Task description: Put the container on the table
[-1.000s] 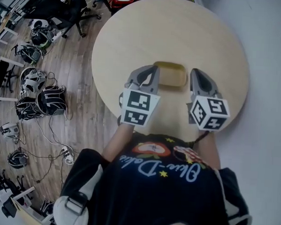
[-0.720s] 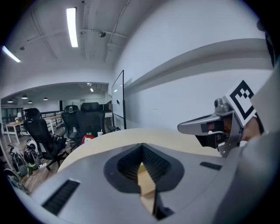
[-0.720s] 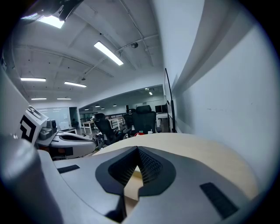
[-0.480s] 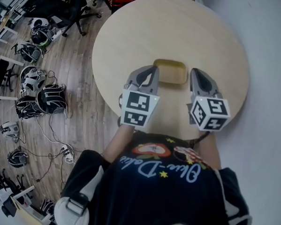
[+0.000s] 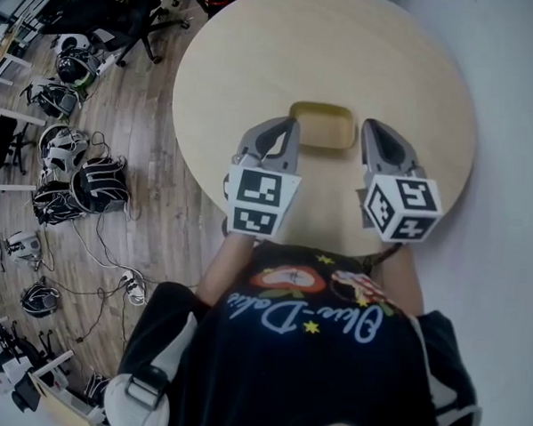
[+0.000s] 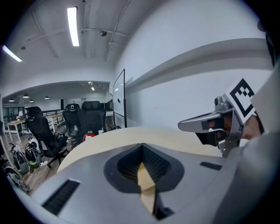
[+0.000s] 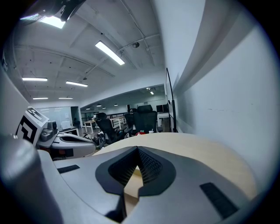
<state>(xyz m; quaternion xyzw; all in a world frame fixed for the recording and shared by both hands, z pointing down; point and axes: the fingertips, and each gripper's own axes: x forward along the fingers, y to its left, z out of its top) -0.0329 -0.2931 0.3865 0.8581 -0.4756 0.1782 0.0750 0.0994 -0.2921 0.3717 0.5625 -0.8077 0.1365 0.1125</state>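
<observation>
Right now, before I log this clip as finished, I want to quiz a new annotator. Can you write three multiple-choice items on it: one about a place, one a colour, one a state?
1. Where is the container?
A) on the round table, between the left tool and the right tool
B) held up in the right tool
C) hanging off the table's edge

2. What colour is it?
A) blue
B) mustard yellow
C) white

3. How do the left tool's jaws stand?
A) wide apart
B) clamped on the container
C) together, nothing between

Key: A, as the head view shows it flat on the tabletop between the tool tips; B, as its rim and floor look mustard yellow; C, as the left gripper view shows the jaws meeting on nothing.
</observation>
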